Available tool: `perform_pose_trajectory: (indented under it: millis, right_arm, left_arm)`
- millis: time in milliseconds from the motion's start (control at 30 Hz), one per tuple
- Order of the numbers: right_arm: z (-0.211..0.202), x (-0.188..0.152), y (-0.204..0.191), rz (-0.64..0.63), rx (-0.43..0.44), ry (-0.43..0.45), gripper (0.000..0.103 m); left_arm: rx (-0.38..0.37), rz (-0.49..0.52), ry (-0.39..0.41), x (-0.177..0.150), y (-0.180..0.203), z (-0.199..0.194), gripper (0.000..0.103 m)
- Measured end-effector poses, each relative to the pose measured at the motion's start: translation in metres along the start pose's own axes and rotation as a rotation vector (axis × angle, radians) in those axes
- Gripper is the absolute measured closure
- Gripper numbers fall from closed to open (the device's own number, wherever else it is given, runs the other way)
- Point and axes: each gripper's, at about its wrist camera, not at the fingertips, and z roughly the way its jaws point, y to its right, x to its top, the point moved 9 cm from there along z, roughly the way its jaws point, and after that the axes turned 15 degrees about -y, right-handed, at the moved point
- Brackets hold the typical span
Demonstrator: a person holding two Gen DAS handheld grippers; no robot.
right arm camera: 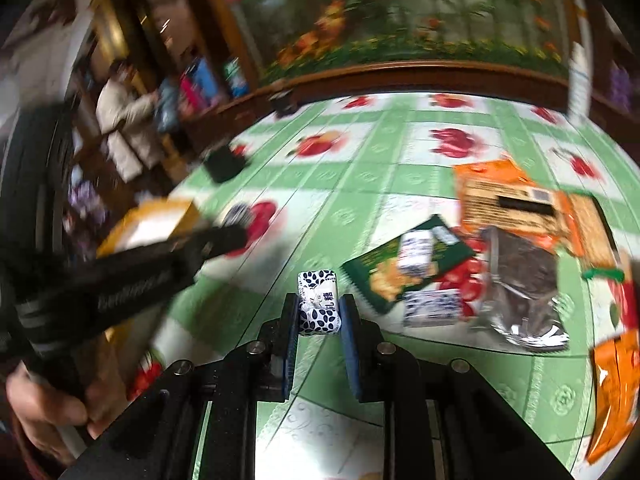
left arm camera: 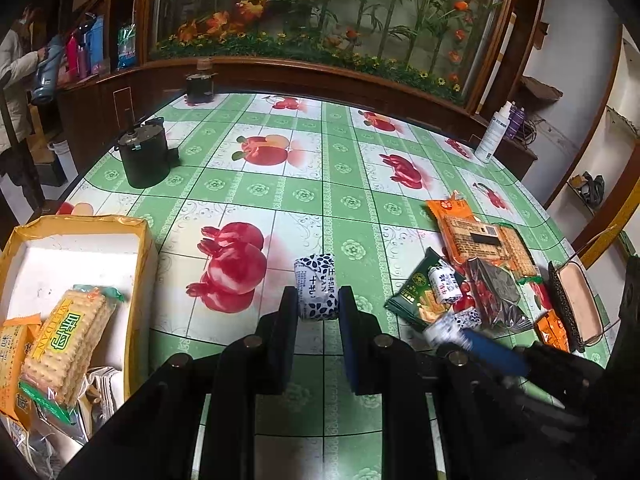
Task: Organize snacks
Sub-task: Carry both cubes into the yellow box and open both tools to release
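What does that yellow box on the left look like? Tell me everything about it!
The yellow box is open cardboard with a white inside and torn, ragged top edges. It sits at the table's left edge, on the green fruit-print cloth. Inside, a clear pack of pale crackers with green lettering leans tilted over an orange packet and some silvery wrappers. Neither claw touches it. The right wrist view shows it only as a blur.

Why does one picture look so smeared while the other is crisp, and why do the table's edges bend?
Left wrist view: sharp, the candy in the left tongs reads clearly; only the right tongs streak. Right wrist view: motion blur smears the snack pile and background, though its own candy stays fairly sharp. Both: the fisheye lens curves the tablecloth grid.
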Motion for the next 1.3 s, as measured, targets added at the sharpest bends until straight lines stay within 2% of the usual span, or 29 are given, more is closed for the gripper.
perform_pose_trajectory:
  millis: [133, 367, 833, 1100, 1300]
  right_arm:
    - [-0.011, 0.003, 0.011, 0.059, 0.022, 0.032, 0.081]
    - [-0.017, 0.003, -0.008, 0.021, 0.041, 0.054, 0.081]
    - [-0.010, -0.003, -0.063, -0.086, 0.101, 0.056, 0.081]
    - [-0.010, -0.011, -0.121, -0.147, 0.176, 0.063, 0.080]
    - [0.009, -0.028, -0.186, -0.288, 0.208, 0.023, 0.080]
  left_arm:
    - [-0.016, 0.013, 0.018, 0.000, 0.005, -0.008, 0.084]
    - [-0.062, 0.005, 0.060, 0.004, 0.000, -0.033, 0.084]
    - [-0.060, -0.126, 0.095, -0.005, -0.073, -0.060, 0.084]
    - [0.013, -0.223, 0.097, -0.010, -0.130, -0.064, 0.084]
    - [0.052, -0.322, 0.064, -0.016, -0.177, -0.060, 0.084]
